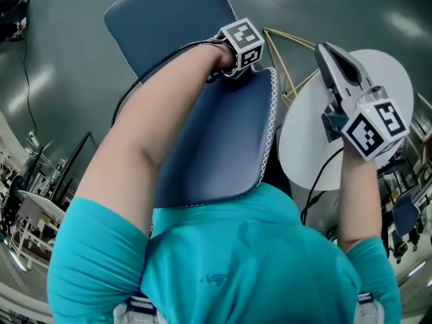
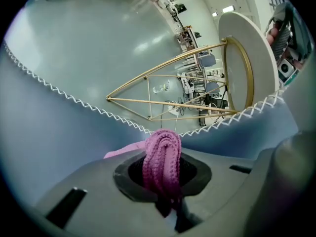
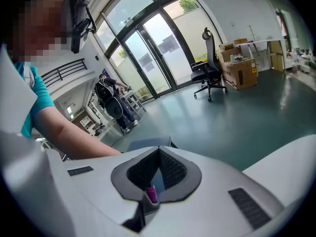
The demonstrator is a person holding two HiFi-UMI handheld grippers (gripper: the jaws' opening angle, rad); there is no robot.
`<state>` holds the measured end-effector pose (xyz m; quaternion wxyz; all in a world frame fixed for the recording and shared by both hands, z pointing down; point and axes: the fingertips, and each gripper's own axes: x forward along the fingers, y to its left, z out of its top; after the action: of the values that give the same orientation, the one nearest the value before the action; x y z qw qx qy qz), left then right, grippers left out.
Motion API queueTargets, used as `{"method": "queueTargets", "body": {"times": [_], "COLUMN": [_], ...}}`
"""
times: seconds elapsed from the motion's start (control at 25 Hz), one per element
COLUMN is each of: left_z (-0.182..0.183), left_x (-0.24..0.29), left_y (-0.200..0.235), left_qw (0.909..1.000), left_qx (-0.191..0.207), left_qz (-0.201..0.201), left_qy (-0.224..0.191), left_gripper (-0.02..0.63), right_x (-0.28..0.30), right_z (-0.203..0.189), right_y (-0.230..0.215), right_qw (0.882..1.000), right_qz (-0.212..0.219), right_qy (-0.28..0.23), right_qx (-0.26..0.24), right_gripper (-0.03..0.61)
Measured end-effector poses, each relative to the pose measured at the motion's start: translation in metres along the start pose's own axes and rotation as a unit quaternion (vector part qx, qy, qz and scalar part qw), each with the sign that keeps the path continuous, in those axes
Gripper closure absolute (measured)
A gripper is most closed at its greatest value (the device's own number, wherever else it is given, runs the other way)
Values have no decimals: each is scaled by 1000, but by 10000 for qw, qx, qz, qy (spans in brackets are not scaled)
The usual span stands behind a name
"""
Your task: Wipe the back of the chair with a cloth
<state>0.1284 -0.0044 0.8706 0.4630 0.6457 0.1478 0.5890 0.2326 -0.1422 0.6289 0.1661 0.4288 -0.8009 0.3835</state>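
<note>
The blue chair back [image 1: 223, 140] with white zigzag stitching stands just in front of me, its seat [image 1: 169, 19] beyond it. My left gripper [image 1: 233, 66] rests at the back's far upper edge, its jaws hidden there in the head view. In the left gripper view the left gripper [image 2: 163, 149] is shut on a bunched pink knitted cloth [image 2: 162, 164], which lies against the blue padding [image 2: 44, 132] near the stitched rim. My right gripper [image 1: 327, 51] hangs in the air over the round white table [image 1: 385, 73], off the chair. Its jaws [image 3: 158, 152] are shut with nothing between them.
The white table top [image 2: 247, 58] with thin gold legs [image 1: 290, 46] stands close to the chair's right side. A black cable [image 1: 27, 79] trails over the grey floor at left. Farther off are a black office chair [image 3: 210, 75], cardboard boxes [image 3: 239, 68] and glass doors.
</note>
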Motion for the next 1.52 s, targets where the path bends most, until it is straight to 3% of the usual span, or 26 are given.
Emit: {"method": "queueTargets", "body": {"times": [0.2,0.48,0.72,0.96,1.12,1.2,1.32,1.4,1.52], "left_z": [-13,-68,-160,-286,-326,-328,-300,-274,-250], "left_x": [-11,-22,-31,-44,-58,-66,-92,-124,-182], "left_y": [6,3,21,38,45,47,36,22,-3], "left_qw": [9993,9995,9991,9904,9855,9879,9934,9900,9772], "left_qx": [64,161,-157,-462,-790,-960,-1138,-1166,-1043], "left_qz": [-207,-264,-332,-58,35,79,33,50,210], "left_qy": [-314,-50,192,1299,1504,1214,97,-786,-1838], "left_gripper": [555,555,555,555,555,555,555,555,555], "right_x": [13,15,37,48,51,51,49,43,28], "right_z": [2,18,22,29,33,37,49,62,79], "right_y": [12,33,67,105,122,129,139,148,167], "right_qw": [10000,9997,9987,9973,9956,9955,9960,9959,9948], "right_qz": [51,130,276,377,470,444,331,235,117], "right_qy": [21,46,86,103,147,134,89,31,-108], "right_qx": [-42,-201,-429,-618,-792,-826,-822,-869,-1007], "right_gripper": [586,586,586,586,586,586,586,586,586]}}
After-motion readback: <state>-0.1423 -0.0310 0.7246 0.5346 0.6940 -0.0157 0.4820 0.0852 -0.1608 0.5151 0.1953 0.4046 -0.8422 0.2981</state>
